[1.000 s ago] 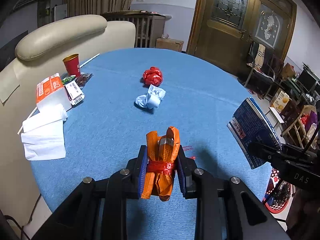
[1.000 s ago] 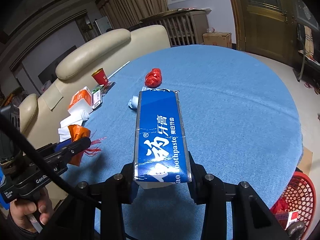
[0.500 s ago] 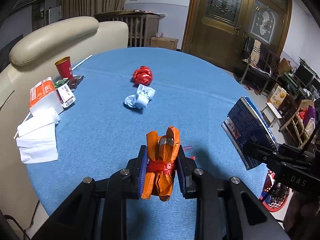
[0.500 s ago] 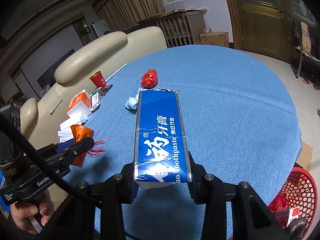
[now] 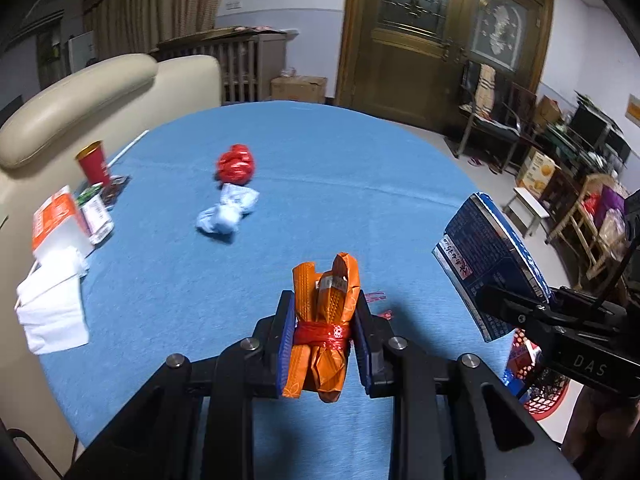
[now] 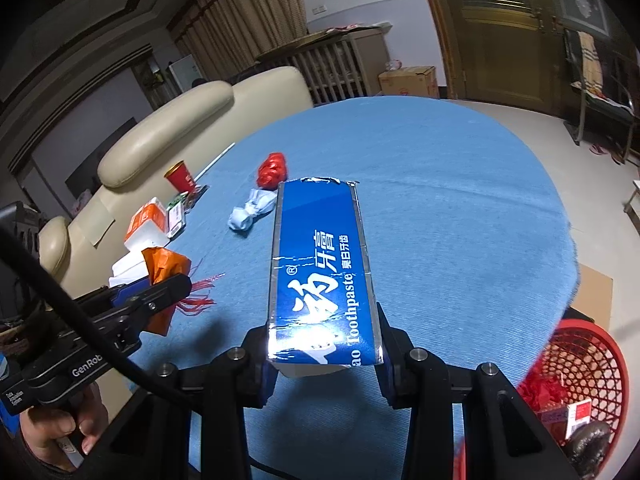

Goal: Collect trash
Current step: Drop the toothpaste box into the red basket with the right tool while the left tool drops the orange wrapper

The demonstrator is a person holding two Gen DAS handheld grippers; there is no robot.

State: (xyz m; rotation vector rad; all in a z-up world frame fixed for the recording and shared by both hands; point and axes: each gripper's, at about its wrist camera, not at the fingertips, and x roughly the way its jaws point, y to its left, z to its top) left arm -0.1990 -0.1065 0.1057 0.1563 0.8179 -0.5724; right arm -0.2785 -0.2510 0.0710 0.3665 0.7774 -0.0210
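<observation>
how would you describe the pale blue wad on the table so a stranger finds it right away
Start at the round table with the blue cloth. Near its middle lie two crumpled lumps side by side. The pale blue wad is the nearer one, just in front of the shiny red ball of plastic; it is the only light blue, twisted piece there.

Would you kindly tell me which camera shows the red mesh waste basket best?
The right wrist view: the red mesh waste basket shows its rim, wall and some trash inside. The left wrist view catches only a sliver behind the right gripper.
</observation>
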